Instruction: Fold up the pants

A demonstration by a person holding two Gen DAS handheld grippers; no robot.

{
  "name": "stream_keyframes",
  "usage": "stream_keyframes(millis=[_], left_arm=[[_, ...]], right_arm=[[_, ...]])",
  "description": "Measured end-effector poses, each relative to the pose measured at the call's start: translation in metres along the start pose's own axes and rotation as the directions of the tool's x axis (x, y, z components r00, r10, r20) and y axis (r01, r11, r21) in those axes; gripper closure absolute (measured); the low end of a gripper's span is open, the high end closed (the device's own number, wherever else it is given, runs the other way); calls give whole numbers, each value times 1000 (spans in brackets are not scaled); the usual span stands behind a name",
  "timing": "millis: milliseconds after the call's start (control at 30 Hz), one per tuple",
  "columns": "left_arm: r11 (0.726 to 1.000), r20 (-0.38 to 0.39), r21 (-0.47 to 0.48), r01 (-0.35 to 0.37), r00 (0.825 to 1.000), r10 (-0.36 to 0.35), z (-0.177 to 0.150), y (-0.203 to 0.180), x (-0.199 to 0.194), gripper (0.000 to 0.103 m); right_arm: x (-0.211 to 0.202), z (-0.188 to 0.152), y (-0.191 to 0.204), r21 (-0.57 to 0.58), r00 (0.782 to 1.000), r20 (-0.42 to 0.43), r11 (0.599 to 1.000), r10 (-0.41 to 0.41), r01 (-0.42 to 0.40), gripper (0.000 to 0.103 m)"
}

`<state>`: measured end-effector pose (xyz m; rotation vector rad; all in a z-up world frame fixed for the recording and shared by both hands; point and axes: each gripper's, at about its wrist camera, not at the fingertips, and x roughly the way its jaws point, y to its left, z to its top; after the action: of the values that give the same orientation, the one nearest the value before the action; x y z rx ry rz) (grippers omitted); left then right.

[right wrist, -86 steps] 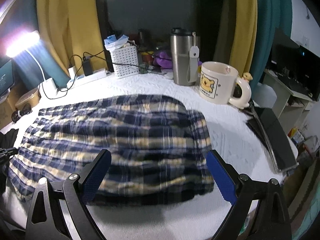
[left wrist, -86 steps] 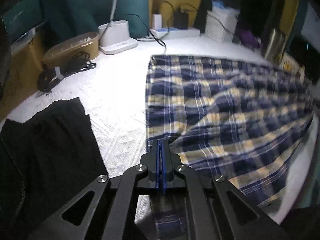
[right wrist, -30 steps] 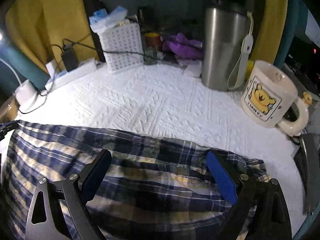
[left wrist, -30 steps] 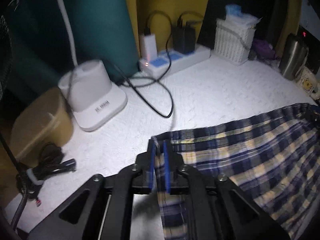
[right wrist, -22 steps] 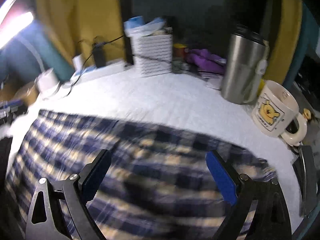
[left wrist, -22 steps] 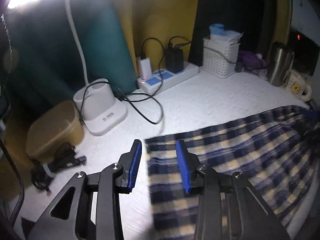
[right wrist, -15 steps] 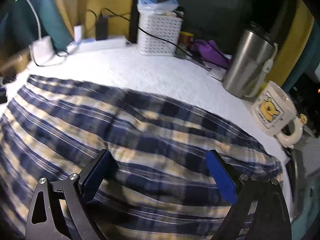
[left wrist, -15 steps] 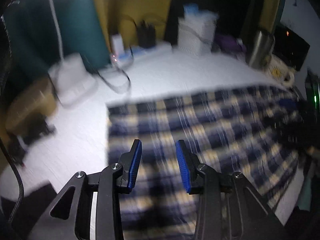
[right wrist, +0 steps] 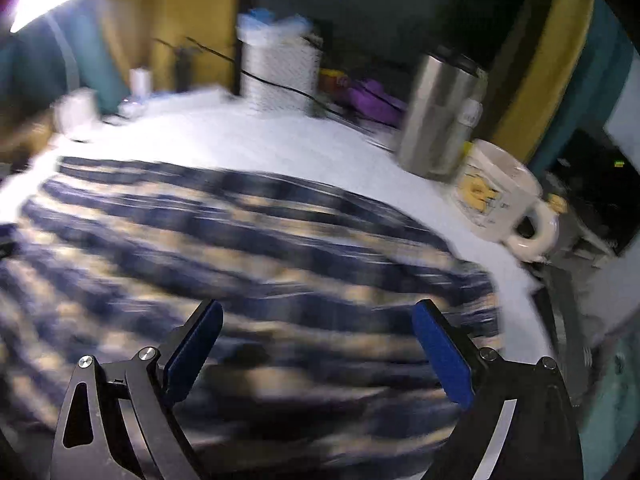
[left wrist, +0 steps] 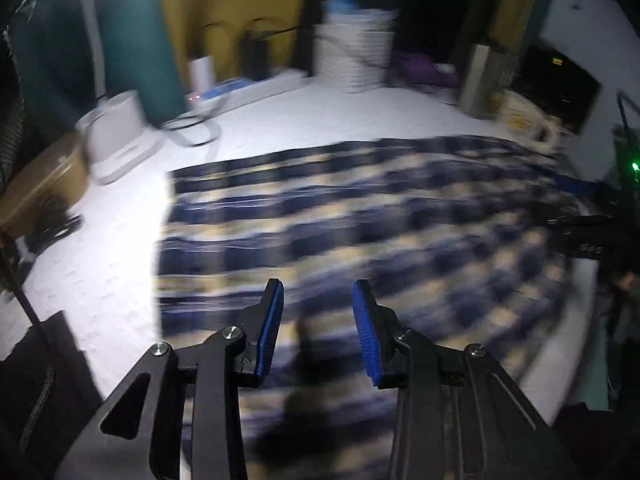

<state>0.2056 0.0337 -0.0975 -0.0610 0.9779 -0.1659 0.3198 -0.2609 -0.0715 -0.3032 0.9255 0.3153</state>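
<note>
**Hovering over the folded plaid pants, both grippers released**

Lying flat on the white textured table cover (left wrist: 120, 248), the navy, cream and yellow plaid pants (left wrist: 360, 216) spread beneath and ahead of both tools. The left gripper (left wrist: 318, 328) hung above the near left part of the cloth; its blue-padded jaws had just been opening and stood apart with nothing between them, casting a dark shadow on the fabric. The right gripper (right wrist: 316, 354) hung over the near right part of the pants (right wrist: 248, 248), its jaws spread wide and empty, no pad touching cloth. Both views were motion-blurred.

Behind the pants, well apart from them, stood a white woven basket (right wrist: 280, 76), a white power strip (left wrist: 248, 86) with plugged-in cables, and a white lamp base (left wrist: 120, 140). A tan oval box (left wrist: 44, 184) sat at the far left edge. Near the right end of the pants stood a steel tumbler (right wrist: 438, 116) and, just beside it, a cream mug with a yellow bear print (right wrist: 500, 200). Black fabric (left wrist: 44, 380) lay at the near left corner. Nothing lay between grippers and pants.
</note>
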Motion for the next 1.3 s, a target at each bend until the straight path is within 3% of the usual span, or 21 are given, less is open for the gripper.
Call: stream_keyframes(millis=[100, 200, 300, 467, 767, 1300], left_arm=[[997, -15, 32, 64, 998, -63, -8, -23, -2, 68], [996, -54, 40, 77, 996, -74, -23, -37, 4, 68], [997, -86, 31, 64, 994, -61, -36, -39, 10, 68], [998, -49, 36, 59, 997, -58, -56, -36, 3, 68], [997, -30, 67, 27, 999, -25, -77, -30, -12, 68], [996, 15, -43, -81, 997, 81, -85, 9, -41, 67]], right_arm=[[-14, -6, 32, -47, 992, 10, 991, 123, -122, 7], [-15, -15, 59, -98, 982, -15, 977, 188, -189, 7], [-13, -24, 73, -126, 978, -43, 970, 204, -208, 7], [0, -41, 73, -153, 990, -74, 980, 119, -129, 7], [-5, -53, 38, -91, 999, -45, 996, -9, 5, 7], [-47, -76, 5, 11, 999, -2, 999, -45, 45, 7]])
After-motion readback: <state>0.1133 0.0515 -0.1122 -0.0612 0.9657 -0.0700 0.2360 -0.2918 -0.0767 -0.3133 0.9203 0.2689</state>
